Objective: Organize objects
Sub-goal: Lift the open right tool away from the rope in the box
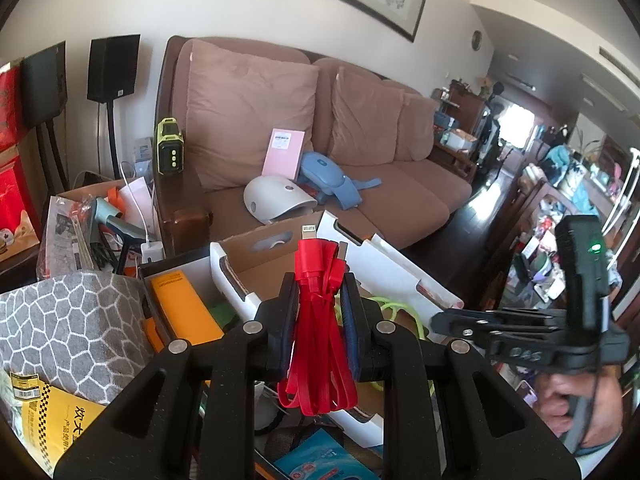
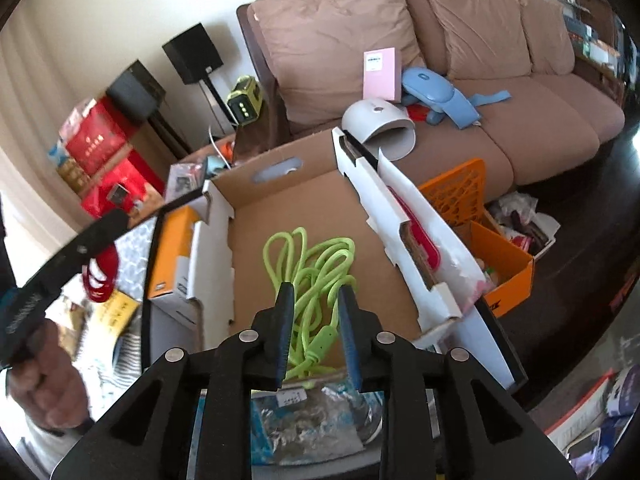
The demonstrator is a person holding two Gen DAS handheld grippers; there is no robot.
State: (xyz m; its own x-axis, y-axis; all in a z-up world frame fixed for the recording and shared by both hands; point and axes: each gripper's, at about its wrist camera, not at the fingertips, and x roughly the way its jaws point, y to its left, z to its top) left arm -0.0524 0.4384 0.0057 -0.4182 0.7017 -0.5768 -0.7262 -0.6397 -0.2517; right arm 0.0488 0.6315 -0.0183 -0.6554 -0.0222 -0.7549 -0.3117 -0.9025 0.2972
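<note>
Red cable (image 1: 318,320), bundled, is pinched tight in the left gripper (image 1: 318,300), held up over the open cardboard box (image 2: 280,208), plug end at 12 o'clock. Green cable (image 2: 312,276) lies coiled on the box floor; right gripper (image 2: 316,320) hangs above it, jaws apart w/ nothing pressed between, pointing steeply down. Orange box (image 1: 180,304) sits just beside the box at 9 o'clock, orange crate (image 2: 496,256) at 3. Sofa (image 1: 360,128) behind, w/ white dome gadget (image 1: 276,198). Box flaps stand upright; floor inside mostly bare.
</note>
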